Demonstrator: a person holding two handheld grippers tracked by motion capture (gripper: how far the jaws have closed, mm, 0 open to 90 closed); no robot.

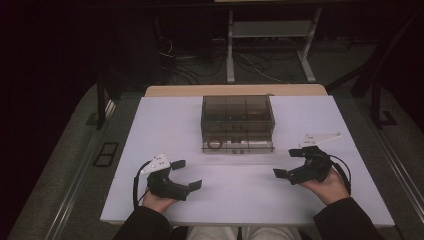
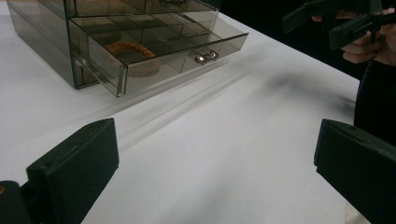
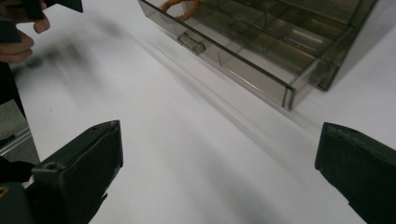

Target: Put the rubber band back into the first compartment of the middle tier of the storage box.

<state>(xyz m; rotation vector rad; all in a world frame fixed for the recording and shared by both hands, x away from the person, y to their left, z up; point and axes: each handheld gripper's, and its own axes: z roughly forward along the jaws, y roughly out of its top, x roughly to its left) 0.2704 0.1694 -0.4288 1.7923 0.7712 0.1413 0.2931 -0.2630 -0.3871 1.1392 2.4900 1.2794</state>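
Observation:
A smoked clear drawer box (image 1: 237, 120) stands at the middle of the white table (image 1: 165, 125). Its bottom drawer (image 2: 159, 51) is pulled out a little and holds an orange-brown bracelet (image 2: 130, 48) in its left compartment. The drawer has a small clear handle (image 2: 206, 57). My left gripper (image 1: 187, 174) is open over the bare table, to the front left of the box. At the front right, my right gripper (image 1: 287, 162) is also open, with nothing between its jaws. The right gripper view shows the drawer (image 3: 261, 46), its handle (image 3: 190, 43) and the bracelet (image 3: 180, 7).
A wooden edge (image 1: 235, 90) runs behind the white board. On the floor beyond it are cables (image 1: 250, 65) and metal frame legs (image 1: 230, 50). The table's front edge (image 1: 225, 222) lies just before the person's sleeves.

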